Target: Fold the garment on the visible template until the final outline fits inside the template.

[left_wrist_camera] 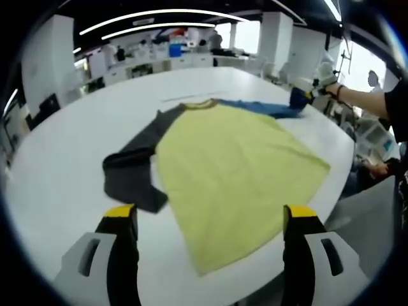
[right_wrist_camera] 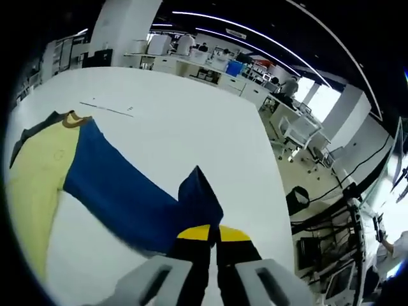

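A garment lies flat on the white table (left_wrist_camera: 57,166). It has a yellow body (left_wrist_camera: 236,166), a dark grey sleeve (left_wrist_camera: 137,166) and a blue sleeve (left_wrist_camera: 268,107). My left gripper (left_wrist_camera: 210,217) hovers open over the near hem, its yellow-tipped jaws wide apart with nothing between them. In the right gripper view the blue sleeve (right_wrist_camera: 121,185) runs from the yellow body (right_wrist_camera: 32,178) to my right gripper (right_wrist_camera: 213,234), which is shut on the sleeve's cuff (right_wrist_camera: 199,197). That gripper (left_wrist_camera: 312,89) also appears far right in the left gripper view, held by a hand. Thin dark marks (right_wrist_camera: 105,108) lie on the table beyond the collar (right_wrist_camera: 73,119).
The table's rounded edge (left_wrist_camera: 341,166) runs close to the garment's right side. A person's arm (left_wrist_camera: 370,102) reaches in from the right. Desks and shelves (left_wrist_camera: 159,60) stand behind the table, and chairs and cables (right_wrist_camera: 299,197) sit on the floor past its edge.
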Motion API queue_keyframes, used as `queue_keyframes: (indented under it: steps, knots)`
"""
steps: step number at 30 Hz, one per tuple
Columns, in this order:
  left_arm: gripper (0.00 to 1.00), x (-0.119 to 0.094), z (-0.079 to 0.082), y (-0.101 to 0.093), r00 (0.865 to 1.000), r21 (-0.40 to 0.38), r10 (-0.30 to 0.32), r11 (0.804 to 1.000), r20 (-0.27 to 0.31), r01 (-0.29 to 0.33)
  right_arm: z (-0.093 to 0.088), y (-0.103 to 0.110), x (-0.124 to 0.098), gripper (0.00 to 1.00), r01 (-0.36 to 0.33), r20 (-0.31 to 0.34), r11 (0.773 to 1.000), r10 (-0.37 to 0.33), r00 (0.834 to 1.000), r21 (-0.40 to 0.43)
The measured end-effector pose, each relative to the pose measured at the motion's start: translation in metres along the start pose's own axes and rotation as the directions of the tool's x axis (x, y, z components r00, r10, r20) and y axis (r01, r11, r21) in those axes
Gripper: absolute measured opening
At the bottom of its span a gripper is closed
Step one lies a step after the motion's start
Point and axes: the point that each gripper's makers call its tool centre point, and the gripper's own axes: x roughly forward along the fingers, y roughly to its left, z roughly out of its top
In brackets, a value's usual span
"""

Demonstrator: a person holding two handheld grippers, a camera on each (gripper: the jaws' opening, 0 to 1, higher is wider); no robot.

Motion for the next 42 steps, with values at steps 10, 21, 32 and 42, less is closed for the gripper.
queue_keyframes:
  steps: [10, 21, 32, 42]
  knots:
    - [0.92, -0.001, 0.000, 0.001, 1.000, 0.001, 0.002, 1.000, 0.007, -0.002, -0.052, -0.002, 0.009, 0.00, 0.022, -0.127, 0.994, -0.008, 0.992, 0.108]
    - [0.95, 0.000, -0.002, 0.007, 1.000, 0.014, 0.005, 1.000, 0.008, -0.005, -0.076, 0.004, 0.019, 0.00, 0.014, -0.182, 0.989, 0.013, 0.983, 0.144]
    - [0.99, -0.004, -0.001, -0.001, 1.000, 0.024, 0.001, 1.000, 0.005, -0.001, -0.086, 0.007, 0.019, 0.00, 0.006, -0.202, 0.975, 0.041, 0.978, 0.223]
    - [0.99, -0.008, 0.003, 0.001, 1.000, 0.037, 0.004, 0.999, 0.014, -0.005, -0.071, 0.010, 0.010, 0.00, -0.011, -0.181, 0.981, 0.047, 0.982, 0.194]
